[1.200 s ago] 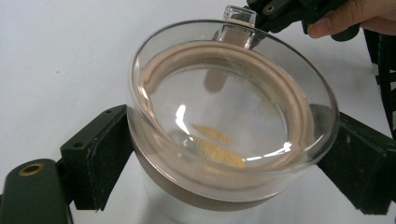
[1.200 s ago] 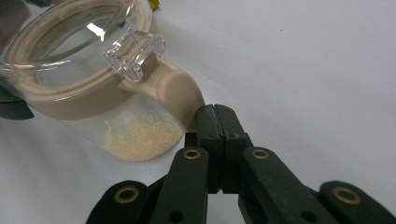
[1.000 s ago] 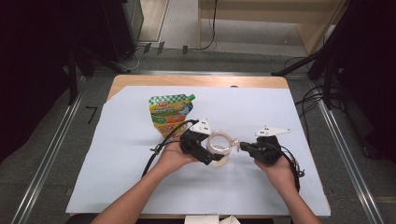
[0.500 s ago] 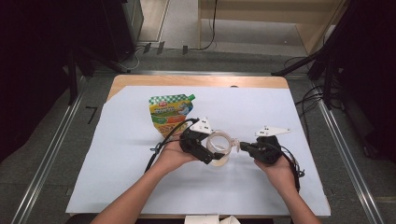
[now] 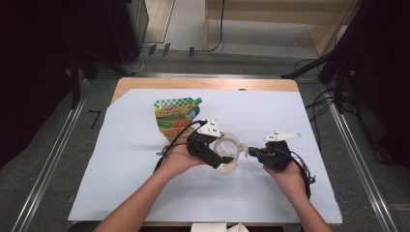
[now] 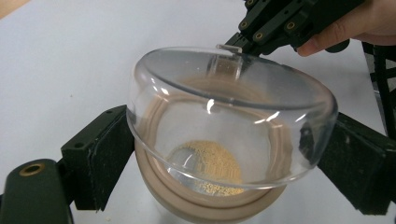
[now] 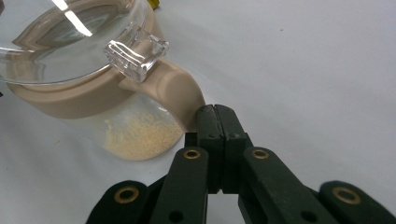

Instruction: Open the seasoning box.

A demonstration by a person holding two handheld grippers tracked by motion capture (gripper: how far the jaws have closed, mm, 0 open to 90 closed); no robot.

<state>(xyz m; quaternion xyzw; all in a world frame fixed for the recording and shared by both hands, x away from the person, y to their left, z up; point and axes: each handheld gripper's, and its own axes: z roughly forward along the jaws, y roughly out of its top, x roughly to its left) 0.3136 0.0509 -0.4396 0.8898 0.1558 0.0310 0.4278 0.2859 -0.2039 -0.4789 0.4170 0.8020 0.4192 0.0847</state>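
1. Near the middle of the white sheet (image 5: pixel 125 159) that covers the table, we have a small clear jar (image 5: pixel 226 153) with a beige collar (image 7: pixel 93 100) and a domed clear lid (image 6: pixel 233 121); a thin layer of pale grains (image 6: pixel 208 163) lies at its bottom.
2. Our left gripper (image 5: pixel 209 151) is clamped on the jar, one black jaw on each side of it, as the left gripper view shows.
3. Our right gripper (image 5: pixel 257 153) has its jaws pressed together with nothing between them; the tips sit against the beige lug (image 7: pixel 180 95) just under the lid's clear tab (image 7: pixel 136 55).
4. We judge the step in hand to be working the lid: the left side steadies the jar while the right tips bear at the tab. We cannot tell whether the lid is latched or loose.
5. The next move, as we see it, calls for a firm hold on the left and a small, careful lever or push at the tab, so the jar does not tip and spill.
6. A printed refill pouch (image 5: pixel 176 116) lies flat behind the jar, apart from both grippers.
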